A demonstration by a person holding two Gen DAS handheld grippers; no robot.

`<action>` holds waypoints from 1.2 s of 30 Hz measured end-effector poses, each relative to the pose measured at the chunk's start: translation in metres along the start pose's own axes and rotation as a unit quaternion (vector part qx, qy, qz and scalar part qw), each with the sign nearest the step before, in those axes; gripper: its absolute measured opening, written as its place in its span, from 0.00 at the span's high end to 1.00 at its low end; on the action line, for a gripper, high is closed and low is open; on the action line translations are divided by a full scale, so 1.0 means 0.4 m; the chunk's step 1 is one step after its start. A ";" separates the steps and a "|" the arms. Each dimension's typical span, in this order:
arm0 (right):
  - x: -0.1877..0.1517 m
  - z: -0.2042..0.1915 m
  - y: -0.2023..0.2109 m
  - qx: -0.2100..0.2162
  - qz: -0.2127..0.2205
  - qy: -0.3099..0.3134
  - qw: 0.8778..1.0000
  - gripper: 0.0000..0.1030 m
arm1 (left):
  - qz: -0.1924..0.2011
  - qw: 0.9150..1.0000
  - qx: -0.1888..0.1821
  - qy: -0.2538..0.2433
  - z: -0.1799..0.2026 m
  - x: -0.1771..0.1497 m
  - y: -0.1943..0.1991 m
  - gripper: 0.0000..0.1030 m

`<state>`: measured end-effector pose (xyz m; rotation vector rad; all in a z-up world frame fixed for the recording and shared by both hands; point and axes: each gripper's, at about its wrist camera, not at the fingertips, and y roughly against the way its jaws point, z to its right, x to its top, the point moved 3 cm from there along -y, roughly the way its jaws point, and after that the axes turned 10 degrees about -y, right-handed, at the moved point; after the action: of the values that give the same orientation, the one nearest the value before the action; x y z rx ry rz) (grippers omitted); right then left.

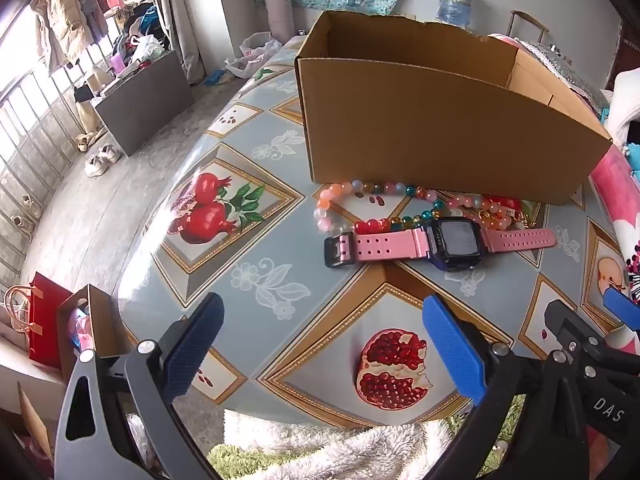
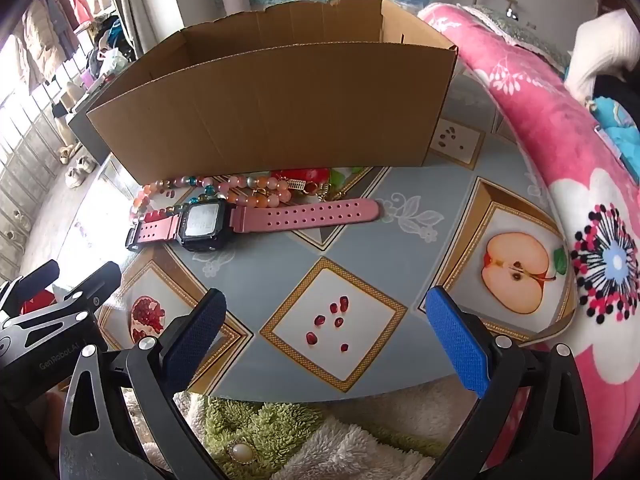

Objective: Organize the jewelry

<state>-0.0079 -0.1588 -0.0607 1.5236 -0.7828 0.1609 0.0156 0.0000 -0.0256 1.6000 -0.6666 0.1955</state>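
Note:
A pink-strapped digital watch lies flat on the fruit-patterned table, in front of an open cardboard box. A string of pink, orange, red and teal beads lies between watch and box, touching the watch. My left gripper is open and empty, low over the table's near edge, short of the watch. The right wrist view shows the watch, the beads, a small gold clasp piece and the box. My right gripper is open and empty near the front edge.
A pink flowered blanket bulges along the table's right side. A fluffy white and green cloth lies below the near edge. The right gripper's body sits at my left gripper's right. Floor clutter, shoes and a red bag are at left.

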 end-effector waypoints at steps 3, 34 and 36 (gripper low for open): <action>0.001 0.001 0.001 0.000 0.002 0.000 1.000 0.07 | -0.001 1.000 0.000 0.000 0.001 0.000 -0.001 0.05; 0.010 0.003 0.031 -0.023 0.034 0.008 0.999 0.07 | -0.011 1.000 -0.008 0.002 -0.006 -0.014 -0.012 0.05; 0.010 0.003 0.030 -0.023 0.033 0.008 0.999 0.07 | -0.014 1.000 -0.007 0.002 -0.005 -0.015 -0.014 0.05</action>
<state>-0.0121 -0.1603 -0.0486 1.4533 -0.8189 0.2026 0.0142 0.0037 -0.0332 1.5948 -0.6399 0.1730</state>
